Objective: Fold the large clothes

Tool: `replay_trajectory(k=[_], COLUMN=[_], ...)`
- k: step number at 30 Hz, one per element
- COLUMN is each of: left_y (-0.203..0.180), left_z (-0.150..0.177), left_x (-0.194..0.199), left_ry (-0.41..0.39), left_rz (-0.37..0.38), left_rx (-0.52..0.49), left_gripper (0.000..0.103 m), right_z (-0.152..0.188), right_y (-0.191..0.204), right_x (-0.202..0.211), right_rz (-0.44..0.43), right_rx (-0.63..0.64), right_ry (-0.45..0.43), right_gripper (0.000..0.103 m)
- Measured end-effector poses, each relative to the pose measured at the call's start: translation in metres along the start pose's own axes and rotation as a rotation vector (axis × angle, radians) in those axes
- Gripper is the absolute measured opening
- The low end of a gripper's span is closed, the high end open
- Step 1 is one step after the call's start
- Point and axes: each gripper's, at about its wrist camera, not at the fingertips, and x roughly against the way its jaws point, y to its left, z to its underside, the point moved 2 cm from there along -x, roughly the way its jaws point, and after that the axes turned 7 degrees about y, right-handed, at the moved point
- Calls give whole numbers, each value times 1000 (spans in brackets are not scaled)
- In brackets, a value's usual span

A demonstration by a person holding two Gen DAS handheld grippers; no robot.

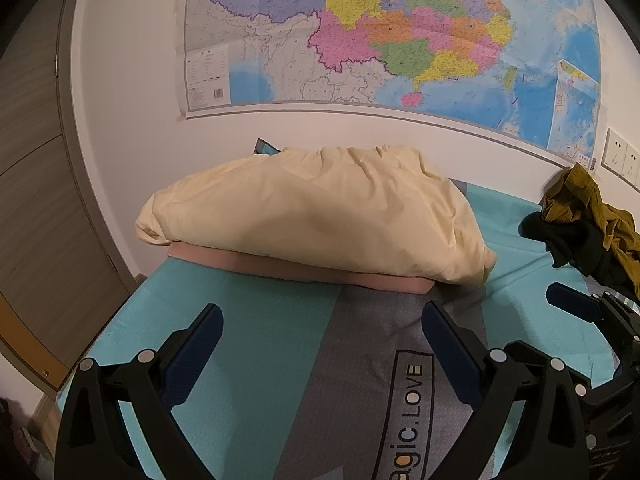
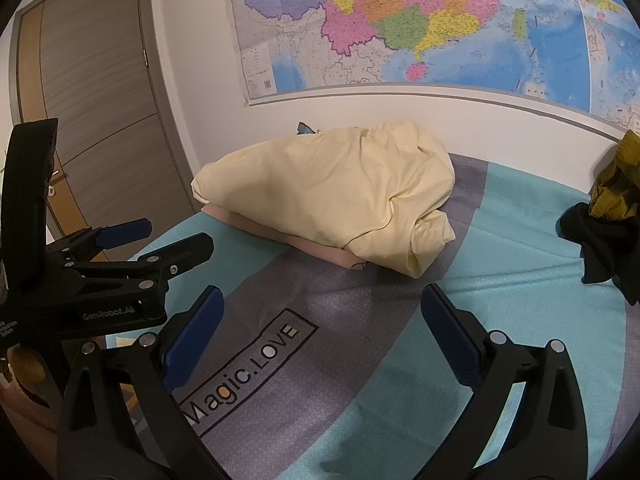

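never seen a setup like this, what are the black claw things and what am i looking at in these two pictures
The black claws are hand-held grippers, one in each of a person's hands, not a robot arm. Each carries a wide-angle camera looking forward along its two blue-padded fingers, which is why the room looks curved.

One picture comes from the left gripper, the other from the right gripper. In the right picture the left gripper also shows from the side. Both are open and hold nothing.

They hover over a bed with a teal and grey sheet printed "Magic.LOVE". On it lies a pale yellow garment on top of a folded pink one. A crumpled pile of olive and black clothes sits further right. A large map hangs on the wall, with a door to the left.
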Motion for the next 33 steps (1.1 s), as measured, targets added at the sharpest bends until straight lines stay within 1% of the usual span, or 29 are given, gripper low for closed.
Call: replay_trajectory(k=[33], left_y=[2], left_z=[2], left_x=[-6], left_ry=[15], left_rz=[-5], left_rx=[2], left_gripper=[96], right_z=[1], right_y=[0], right_x=[-1], right_rz=[1], right_rx=[-11], right_ry=[0], right_gripper=[97])
